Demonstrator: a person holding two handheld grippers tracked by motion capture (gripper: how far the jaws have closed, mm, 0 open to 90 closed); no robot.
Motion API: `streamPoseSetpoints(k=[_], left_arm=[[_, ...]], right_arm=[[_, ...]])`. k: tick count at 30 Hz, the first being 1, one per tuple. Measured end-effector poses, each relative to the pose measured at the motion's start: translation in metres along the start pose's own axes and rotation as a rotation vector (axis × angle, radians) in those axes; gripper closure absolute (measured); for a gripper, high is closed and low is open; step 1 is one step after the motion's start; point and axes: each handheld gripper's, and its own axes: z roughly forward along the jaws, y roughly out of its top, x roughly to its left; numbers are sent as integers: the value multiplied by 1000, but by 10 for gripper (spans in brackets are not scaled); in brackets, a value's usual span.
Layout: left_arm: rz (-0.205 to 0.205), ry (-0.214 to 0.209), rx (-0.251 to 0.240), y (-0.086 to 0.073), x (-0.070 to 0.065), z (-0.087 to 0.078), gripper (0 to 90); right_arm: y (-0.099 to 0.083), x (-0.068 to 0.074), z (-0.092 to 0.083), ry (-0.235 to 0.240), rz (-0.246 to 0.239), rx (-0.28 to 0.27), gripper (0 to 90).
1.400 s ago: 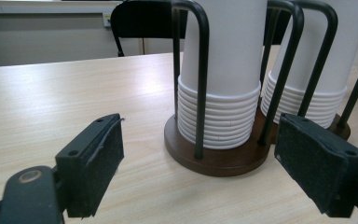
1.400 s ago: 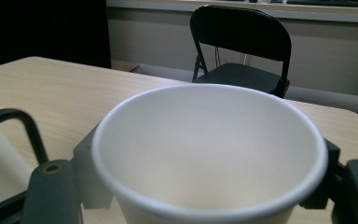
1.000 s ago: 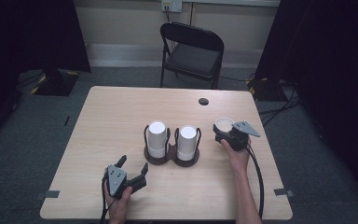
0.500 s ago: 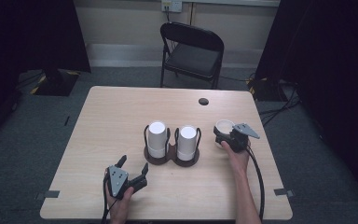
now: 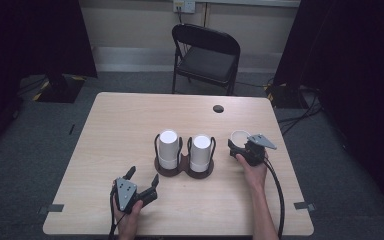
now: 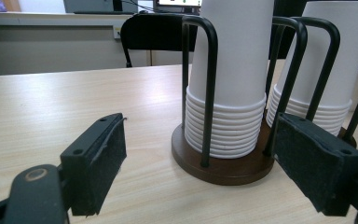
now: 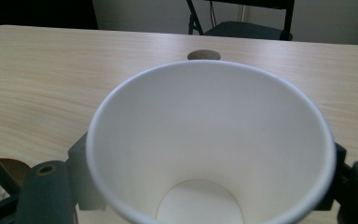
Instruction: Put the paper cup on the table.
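Now my right gripper (image 5: 241, 145) has just been opening its jaws around the white paper cup (image 7: 209, 140), which stands upright on the light wooden table (image 5: 125, 125), right of the dark cup holder (image 5: 184, 169). I should release slowly and retreat straight. My left gripper (image 5: 142, 179) rests open, empty.

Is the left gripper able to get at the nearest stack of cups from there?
Probably yes. The left gripper has open jaws aimed at the nearer cup stack, with bare table between them. The holder's black wire loop may hinder a clean grip.
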Motion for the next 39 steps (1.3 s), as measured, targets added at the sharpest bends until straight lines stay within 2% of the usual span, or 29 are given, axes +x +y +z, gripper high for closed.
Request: streamPoseSetpoints(k=[9,13,14,22,34,39], left_arm=[[-2,5,-1,0,0,0,177],[-7,8,2,0,1,0,185],[-7,6,2,0,1,0,187],[-8,2,3,0,1,0,188],[-14,0,-2,0,2,0,188],[-13,1,0,0,2,0,188]], right_arm=[[-3,-2,1,13,36,52,207],[-3,-2,1,11,47,60,176],[-3,-3,0,19,63,68,164],[-2,-3,-4,17,68,93,132],[-7,-6,-14,6,59,100,132],[-10,-3,-23,8,75,75,132]])
